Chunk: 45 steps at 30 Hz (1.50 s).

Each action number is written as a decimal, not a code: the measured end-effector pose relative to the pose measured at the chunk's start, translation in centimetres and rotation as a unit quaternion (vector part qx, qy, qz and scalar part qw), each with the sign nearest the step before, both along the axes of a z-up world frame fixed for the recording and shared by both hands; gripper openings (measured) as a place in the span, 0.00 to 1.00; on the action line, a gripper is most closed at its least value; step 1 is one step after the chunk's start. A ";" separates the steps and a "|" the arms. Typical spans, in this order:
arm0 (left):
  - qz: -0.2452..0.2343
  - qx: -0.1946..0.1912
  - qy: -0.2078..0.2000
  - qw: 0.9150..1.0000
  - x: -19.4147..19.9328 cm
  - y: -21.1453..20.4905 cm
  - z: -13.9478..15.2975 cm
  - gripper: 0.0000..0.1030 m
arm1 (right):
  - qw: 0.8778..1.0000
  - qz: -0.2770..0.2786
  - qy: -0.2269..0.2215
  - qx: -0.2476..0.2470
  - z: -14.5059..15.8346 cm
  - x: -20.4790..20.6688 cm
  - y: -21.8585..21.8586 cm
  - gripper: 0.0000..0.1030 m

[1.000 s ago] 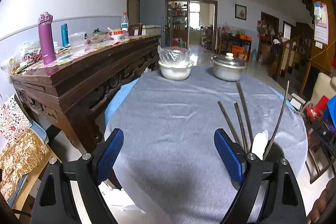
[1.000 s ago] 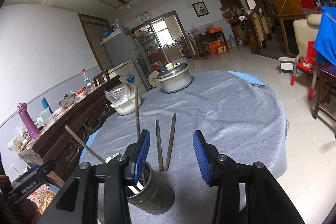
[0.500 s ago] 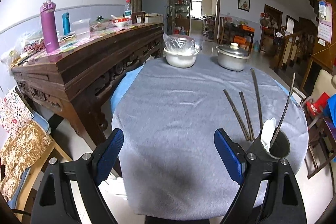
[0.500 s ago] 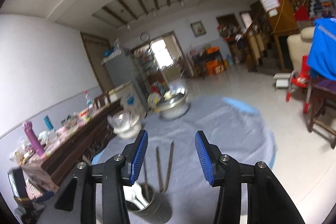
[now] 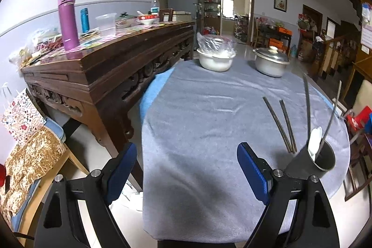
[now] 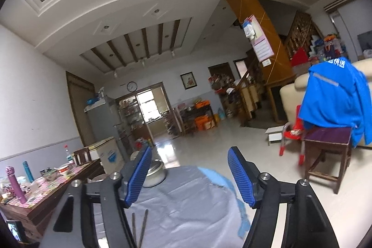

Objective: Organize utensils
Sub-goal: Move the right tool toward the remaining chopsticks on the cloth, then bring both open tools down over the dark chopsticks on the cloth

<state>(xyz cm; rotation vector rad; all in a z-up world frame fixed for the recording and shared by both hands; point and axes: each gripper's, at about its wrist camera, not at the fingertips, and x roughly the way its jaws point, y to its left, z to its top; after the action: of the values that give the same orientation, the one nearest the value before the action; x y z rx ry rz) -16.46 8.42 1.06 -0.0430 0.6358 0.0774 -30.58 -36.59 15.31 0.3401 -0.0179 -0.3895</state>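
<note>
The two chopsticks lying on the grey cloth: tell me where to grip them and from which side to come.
Grip the two chopsticks near their converging ends beside the utensil cup, where one pinch probably catches both. Come from above, jaws straddling across them, since they lie flat on the grey cloth. The right gripper, jaws opening and empty, seems the nearer one.

White Chinese signs "快送" stand on the back of the bright blue cloth jacket (image 6: 332,106) that hangs over the cream armchair (image 6: 293,94). The pink paper wall calendar (image 6: 261,45) on the brown wooden pillar has print too small to read.
</note>
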 end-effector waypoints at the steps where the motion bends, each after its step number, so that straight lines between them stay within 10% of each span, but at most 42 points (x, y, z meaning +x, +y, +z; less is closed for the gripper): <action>1: 0.003 -0.003 -0.001 1.000 0.1 0.3 0.1 0.86 | 1.000 0.003 0.001 0.002 -0.1 -0.1 -0.1 0.69; 45: 0.034 0.009 -0.038 0.999 5.1 3.0 1.9 0.86 | 0.989 0.040 0.129 0.056 -11.7 11.0 -2.9 0.69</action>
<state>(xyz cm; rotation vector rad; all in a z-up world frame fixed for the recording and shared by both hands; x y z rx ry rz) -11.37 11.40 2.96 -0.0493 0.5570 0.1464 -19.57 -39.53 3.59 0.3985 0.2716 -0.3542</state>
